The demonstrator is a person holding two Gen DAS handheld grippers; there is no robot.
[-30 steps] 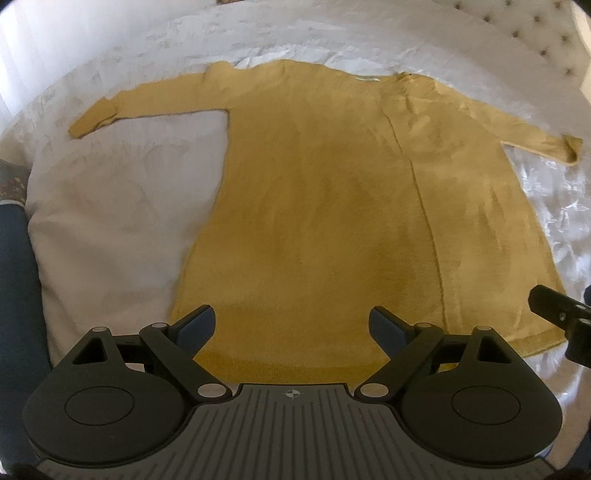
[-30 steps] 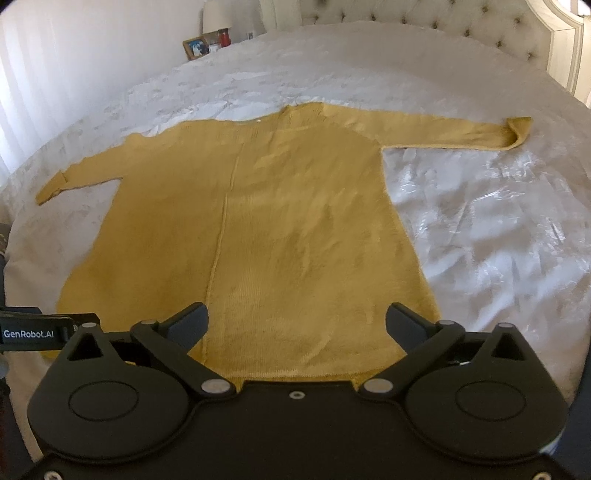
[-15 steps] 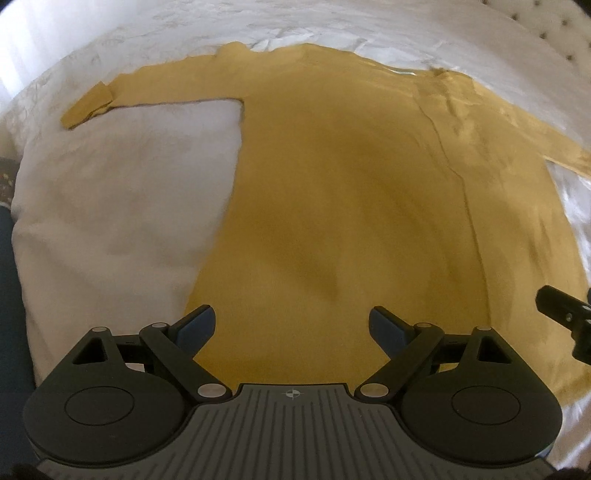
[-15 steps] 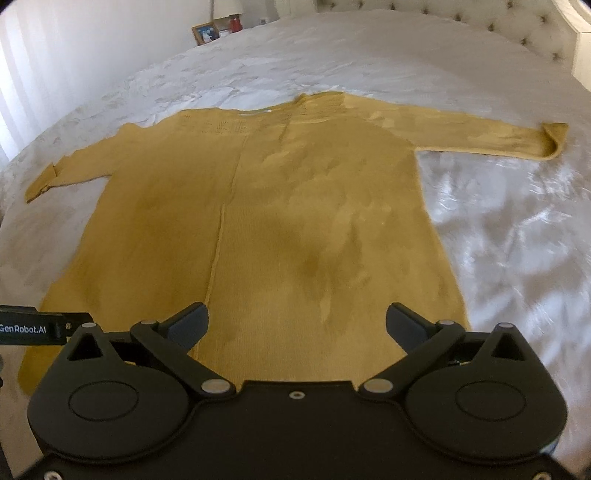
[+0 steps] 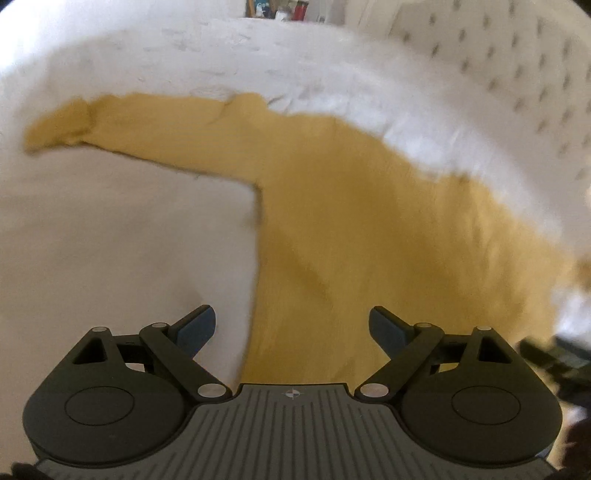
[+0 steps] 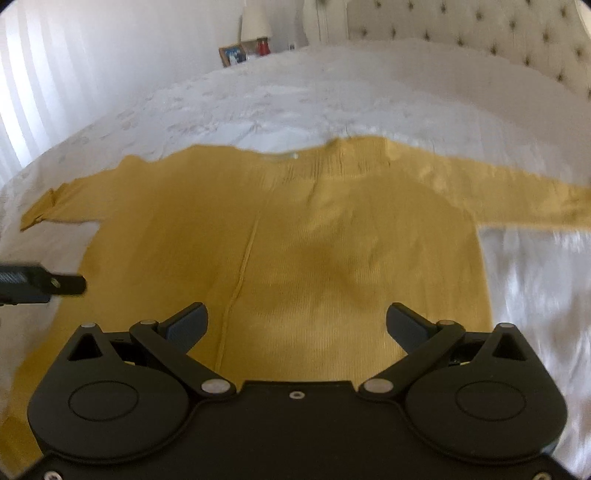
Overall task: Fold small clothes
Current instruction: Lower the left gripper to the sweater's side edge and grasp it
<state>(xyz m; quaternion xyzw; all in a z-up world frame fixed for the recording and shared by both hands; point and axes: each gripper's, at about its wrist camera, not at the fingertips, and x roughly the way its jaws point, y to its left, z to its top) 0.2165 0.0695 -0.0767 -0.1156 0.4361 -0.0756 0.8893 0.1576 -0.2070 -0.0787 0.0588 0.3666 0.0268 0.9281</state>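
A mustard-yellow long-sleeved sweater (image 6: 295, 236) lies flat on the white bed, both sleeves spread out sideways. My right gripper (image 6: 297, 323) hovers over the sweater's body, open, nothing between its fingers. In the left wrist view, which is blurred, my left gripper (image 5: 291, 326) is open above the sweater's (image 5: 351, 229) left side edge, below the armpit; its left sleeve (image 5: 122, 129) stretches away to the upper left. The left gripper's black tip (image 6: 44, 284) shows at the left border of the right wrist view.
The white bedspread (image 6: 332, 96) surrounds the sweater on all sides. A tufted headboard (image 6: 480, 33) stands at the far right. A nightstand with a lamp, a photo frame (image 6: 232, 55) and a red item sits beyond the bed's far side.
Both grippers have moved forward over the sweater, from its hem toward its upper body. The left one also swung left, now seeing the left sleeve and armpit. Both stayed open.
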